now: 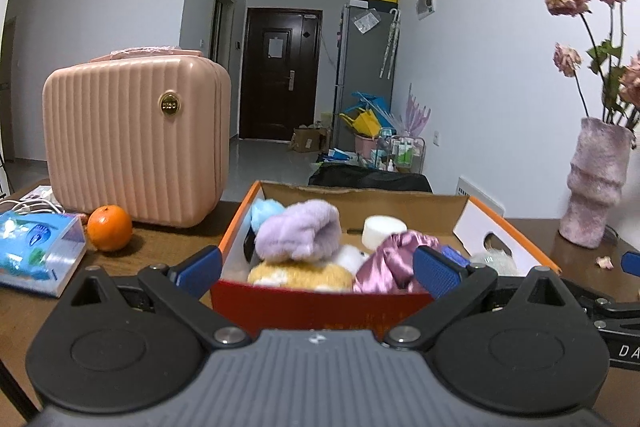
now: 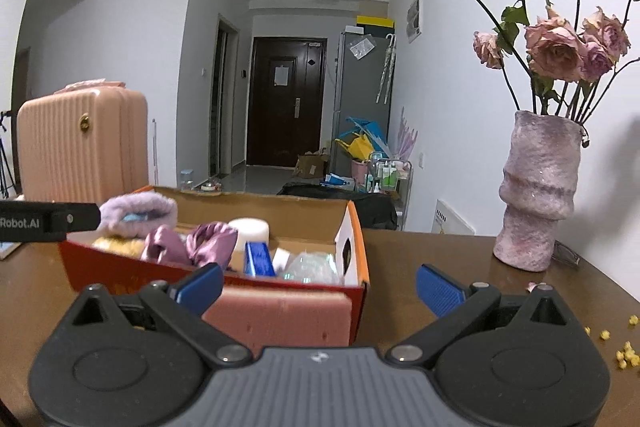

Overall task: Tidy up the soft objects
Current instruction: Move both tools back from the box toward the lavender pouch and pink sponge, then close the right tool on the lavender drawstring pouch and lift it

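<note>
An open orange cardboard box [image 1: 236,223] stands on the brown table and holds soft things: a fluffy lilac piece [image 1: 298,233], a light blue puff [image 1: 264,211], a yellow plush [image 1: 300,275], a shiny mauve satin cloth [image 1: 384,261] and a white round sponge [image 1: 384,229]. My left gripper [image 1: 316,269] is open and empty, its jaws spread across the box's near wall. In the right wrist view the box [image 2: 356,247] shows with the lilac piece [image 2: 140,211], the satin cloth [image 2: 200,243] and a pink sponge block [image 2: 280,315] leaning against its front. My right gripper [image 2: 318,285] is open and empty just before that block.
A pink ribbed case [image 1: 136,139] stands at the back left, with an orange [image 1: 109,227] and a blue tissue pack [image 1: 36,247] beside it. A mauve vase of dried roses [image 2: 536,191] stands at the right. Yellow crumbs [image 2: 624,355] lie on the table's right edge.
</note>
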Demonstrator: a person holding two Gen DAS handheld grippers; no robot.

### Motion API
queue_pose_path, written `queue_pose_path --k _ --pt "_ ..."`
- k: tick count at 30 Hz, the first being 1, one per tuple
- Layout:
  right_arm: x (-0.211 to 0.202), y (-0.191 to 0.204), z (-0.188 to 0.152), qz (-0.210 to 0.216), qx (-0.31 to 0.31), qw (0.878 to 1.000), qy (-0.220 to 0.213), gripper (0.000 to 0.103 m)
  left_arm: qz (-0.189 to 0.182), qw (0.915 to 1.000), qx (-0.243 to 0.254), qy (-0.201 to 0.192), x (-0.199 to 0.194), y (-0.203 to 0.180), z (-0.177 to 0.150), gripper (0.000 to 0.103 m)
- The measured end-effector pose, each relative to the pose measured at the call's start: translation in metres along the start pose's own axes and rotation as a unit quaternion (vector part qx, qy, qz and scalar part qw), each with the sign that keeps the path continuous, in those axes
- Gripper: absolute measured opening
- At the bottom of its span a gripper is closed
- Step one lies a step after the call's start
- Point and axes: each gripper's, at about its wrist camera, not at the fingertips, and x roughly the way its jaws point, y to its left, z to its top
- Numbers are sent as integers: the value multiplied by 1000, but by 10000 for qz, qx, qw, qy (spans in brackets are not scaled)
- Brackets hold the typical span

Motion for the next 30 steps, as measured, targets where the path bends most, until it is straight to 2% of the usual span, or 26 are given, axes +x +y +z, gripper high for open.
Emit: queue_pose_path --k 18,30 --pt "-67 6 -34 73 -134 9996 253 103 -129 9992 222 315 -62 4 -34 103" --pt "-69 12 -41 26 -74 9990 451 103 -162 9988 225 396 -75 10 -42 103"
